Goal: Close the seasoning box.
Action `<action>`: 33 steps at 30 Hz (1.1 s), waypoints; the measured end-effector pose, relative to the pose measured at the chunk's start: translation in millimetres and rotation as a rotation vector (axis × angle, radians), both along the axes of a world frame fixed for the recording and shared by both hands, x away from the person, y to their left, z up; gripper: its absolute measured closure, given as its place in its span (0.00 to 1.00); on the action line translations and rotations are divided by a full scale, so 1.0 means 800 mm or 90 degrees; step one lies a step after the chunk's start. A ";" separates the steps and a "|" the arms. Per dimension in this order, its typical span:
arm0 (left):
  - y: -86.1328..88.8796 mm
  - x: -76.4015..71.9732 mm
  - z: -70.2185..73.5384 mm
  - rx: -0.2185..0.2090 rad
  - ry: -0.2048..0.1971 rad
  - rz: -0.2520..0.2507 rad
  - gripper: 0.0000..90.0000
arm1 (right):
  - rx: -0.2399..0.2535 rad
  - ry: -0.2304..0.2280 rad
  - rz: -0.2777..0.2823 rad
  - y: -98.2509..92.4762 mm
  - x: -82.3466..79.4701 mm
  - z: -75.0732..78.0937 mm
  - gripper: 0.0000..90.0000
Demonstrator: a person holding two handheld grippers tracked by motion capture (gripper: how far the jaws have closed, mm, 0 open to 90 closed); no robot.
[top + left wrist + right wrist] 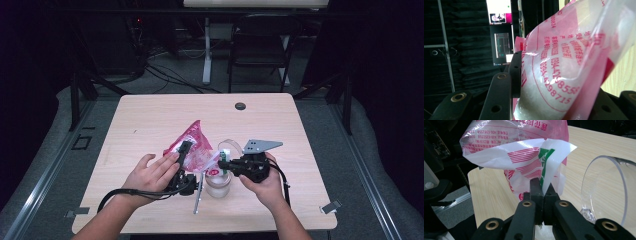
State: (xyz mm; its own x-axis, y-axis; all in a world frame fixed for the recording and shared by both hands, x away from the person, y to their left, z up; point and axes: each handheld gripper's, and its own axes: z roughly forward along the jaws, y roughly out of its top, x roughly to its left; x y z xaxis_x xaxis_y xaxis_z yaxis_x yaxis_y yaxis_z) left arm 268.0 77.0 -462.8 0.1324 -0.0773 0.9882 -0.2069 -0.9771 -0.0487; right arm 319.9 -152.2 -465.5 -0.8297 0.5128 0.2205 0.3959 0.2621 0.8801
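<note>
Near the table's [150,112] front edge, the left gripper [183,159] clamps a pink plastic bag [195,142] of white powder; the right gripper [541,188], jaws fully closed, pinches the bag's corner above a clear jar [218,184]

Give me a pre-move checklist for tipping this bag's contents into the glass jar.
1. Left gripper clamped round the bag: ok.
2. Right gripper pinching the bag's white corner: ok, jaws shut on the film.
3. Jar upright on the table: ok.
4. Jar lid swung open: ok.
5. Bag mouth open above the jar: cannot tell.
6. Metal rod beside the jar, clear of the pour: ok.
</note>
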 end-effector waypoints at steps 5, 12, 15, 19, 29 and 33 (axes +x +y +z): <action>0.000 0.000 -0.001 -0.006 0.003 -0.004 0.73 | 0.000 0.000 -0.001 0.000 0.000 0.000 1.00; -0.002 0.001 0.000 -0.002 0.000 -0.006 0.73 | -0.003 0.001 -0.001 -0.001 0.001 -0.001 1.00; -0.002 0.001 0.000 -0.003 0.004 -0.004 0.73 | -0.005 0.001 -0.001 -0.001 0.001 -0.001 1.00; -0.002 0.001 0.001 0.000 0.000 -0.006 0.73 | -0.007 0.002 -0.001 0.000 0.001 -0.002 1.00; -0.005 0.000 -0.001 -0.001 0.005 -0.009 0.73 | -0.020 0.003 -0.009 -0.001 0.002 -0.003 1.00; -0.005 0.000 -0.001 0.000 0.004 -0.010 0.73 | -0.023 0.004 -0.012 -0.002 0.003 -0.004 1.00</action>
